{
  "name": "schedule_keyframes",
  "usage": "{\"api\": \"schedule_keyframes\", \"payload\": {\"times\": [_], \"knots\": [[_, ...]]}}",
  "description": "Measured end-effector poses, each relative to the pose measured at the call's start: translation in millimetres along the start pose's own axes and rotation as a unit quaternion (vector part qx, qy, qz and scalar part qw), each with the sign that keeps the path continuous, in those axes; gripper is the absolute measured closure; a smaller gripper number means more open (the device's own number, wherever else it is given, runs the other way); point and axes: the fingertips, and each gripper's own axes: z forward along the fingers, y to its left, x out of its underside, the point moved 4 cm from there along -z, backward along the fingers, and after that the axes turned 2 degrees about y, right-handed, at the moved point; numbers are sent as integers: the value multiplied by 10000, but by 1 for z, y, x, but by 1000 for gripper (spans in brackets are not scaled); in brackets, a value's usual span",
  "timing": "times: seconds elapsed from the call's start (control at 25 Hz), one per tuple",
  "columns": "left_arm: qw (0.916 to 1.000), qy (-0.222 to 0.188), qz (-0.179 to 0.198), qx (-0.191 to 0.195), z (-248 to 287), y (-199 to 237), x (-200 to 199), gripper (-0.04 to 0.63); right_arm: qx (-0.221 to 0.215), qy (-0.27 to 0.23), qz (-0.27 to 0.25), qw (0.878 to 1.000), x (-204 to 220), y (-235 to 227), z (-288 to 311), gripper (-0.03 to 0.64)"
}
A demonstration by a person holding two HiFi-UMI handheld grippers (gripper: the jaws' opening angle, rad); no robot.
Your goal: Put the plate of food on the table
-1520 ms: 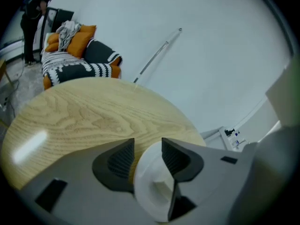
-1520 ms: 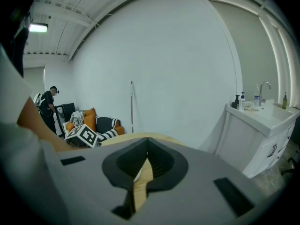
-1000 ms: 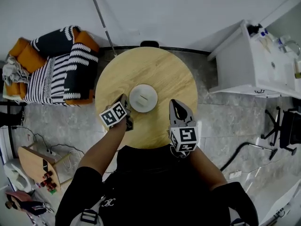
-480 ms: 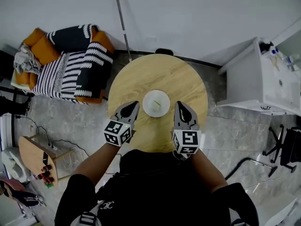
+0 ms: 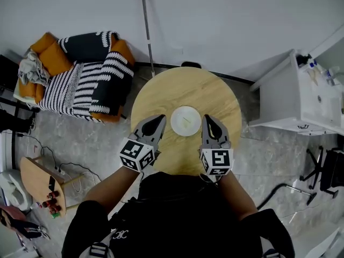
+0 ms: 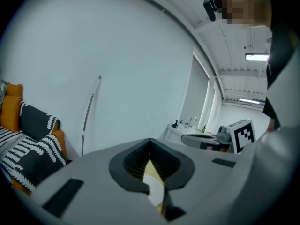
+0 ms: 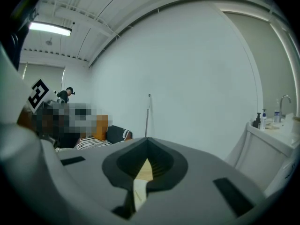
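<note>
— Wooden and round, the surface [image 5: 183, 87] is filling the middle of the head view, and the white plate [image 5: 186, 121] is sitting on it.
— What is lying on the plate?
— Something small and pale; I am not making it out. The left tongs [image 5: 159, 117] and the right tongs [image 5: 207, 117] are flanking the plate, each just beside its rim.
— Are they pinching anything?
— No. In the left gripper view the left tongs [image 6: 150, 139] are pressing their jaws together on nothing and pointing at a white wall, with a striped sofa [image 6: 23, 149] showing at the left.
— And the right gripper view?
— There the right tongs [image 7: 146, 138] are likewise pressing their jaws together, empty, and a white cabinet [image 7: 267, 149] is standing at the right.
</note>
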Motion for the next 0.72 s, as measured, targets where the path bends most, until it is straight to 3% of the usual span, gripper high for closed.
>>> {"api": "schedule_keyframes", "payload": {"times": [0.44,0.72], "knots": [[9999,113,78,-33,-12,26,5,589,257,-68,-22,9996,-7,25,-8,611],[9996,247,-91,110,-9,28,12,589,406,16,8,9992,-1,19,-16,611]]}}
